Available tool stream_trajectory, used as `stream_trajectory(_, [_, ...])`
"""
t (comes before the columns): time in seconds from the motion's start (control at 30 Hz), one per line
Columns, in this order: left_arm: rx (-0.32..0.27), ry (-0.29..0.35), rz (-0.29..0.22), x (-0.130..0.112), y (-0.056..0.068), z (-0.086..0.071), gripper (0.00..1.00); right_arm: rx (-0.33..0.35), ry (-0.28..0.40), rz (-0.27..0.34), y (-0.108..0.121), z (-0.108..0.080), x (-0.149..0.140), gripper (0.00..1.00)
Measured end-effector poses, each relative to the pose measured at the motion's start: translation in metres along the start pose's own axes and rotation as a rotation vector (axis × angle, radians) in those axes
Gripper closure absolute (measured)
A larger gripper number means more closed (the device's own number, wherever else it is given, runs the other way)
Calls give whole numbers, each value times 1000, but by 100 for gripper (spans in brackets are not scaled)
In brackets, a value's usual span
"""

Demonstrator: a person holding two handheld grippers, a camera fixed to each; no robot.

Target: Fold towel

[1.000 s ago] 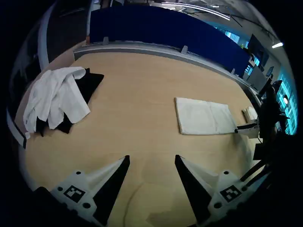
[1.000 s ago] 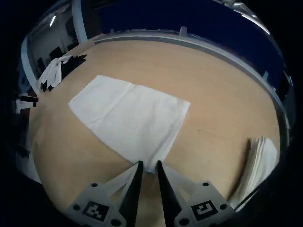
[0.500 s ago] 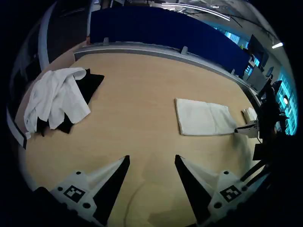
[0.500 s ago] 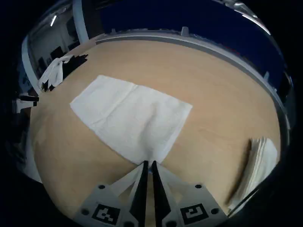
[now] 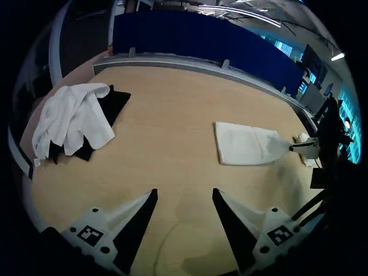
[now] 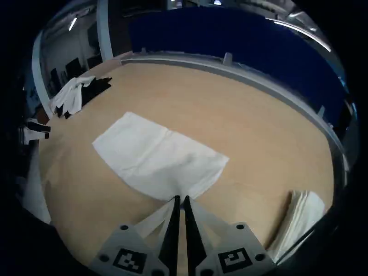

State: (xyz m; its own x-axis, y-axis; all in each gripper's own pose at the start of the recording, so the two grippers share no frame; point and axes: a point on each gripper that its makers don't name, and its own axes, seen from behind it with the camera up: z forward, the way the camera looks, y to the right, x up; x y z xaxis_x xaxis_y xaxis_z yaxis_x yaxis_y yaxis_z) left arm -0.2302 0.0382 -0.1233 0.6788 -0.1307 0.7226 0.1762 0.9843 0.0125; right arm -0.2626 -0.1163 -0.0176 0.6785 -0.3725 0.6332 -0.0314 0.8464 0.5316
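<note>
A white towel lies spread on the wooden table, with its near corner lifted off the surface. My right gripper is shut on that corner. From the left gripper view the same towel lies at the right of the table, pulled up at its far right end, where the right gripper grips it. My left gripper hovers open over bare table well to the left of the towel, nothing between its fingers.
A heap of white and black clothes lies at the table's left end, also visible in the right gripper view as the clothes heap. A stack of folded white towels sits near the right edge. A blue partition runs behind the table.
My right gripper closed on the towel's near corner and lifted it, raising that end off the table. The left gripper stayed open and almost still.
</note>
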Motion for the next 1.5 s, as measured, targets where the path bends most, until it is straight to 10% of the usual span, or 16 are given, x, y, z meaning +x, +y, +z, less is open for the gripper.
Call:
stream_trajectory(0.47, [6, 29, -11, 6, -4, -12, 12, 23, 64, -102, -22, 2, 67, 93])
stream_trajectory(0.97, [25, 68, -48, 6, -6, -35, 12, 124, 110, -285, -94, 33, 136, 94])
stream_trajectory(1.5, [71, 78, -114, -11, -18, -48, 12, 264, 0, -430, -180, 99, 102, 94])
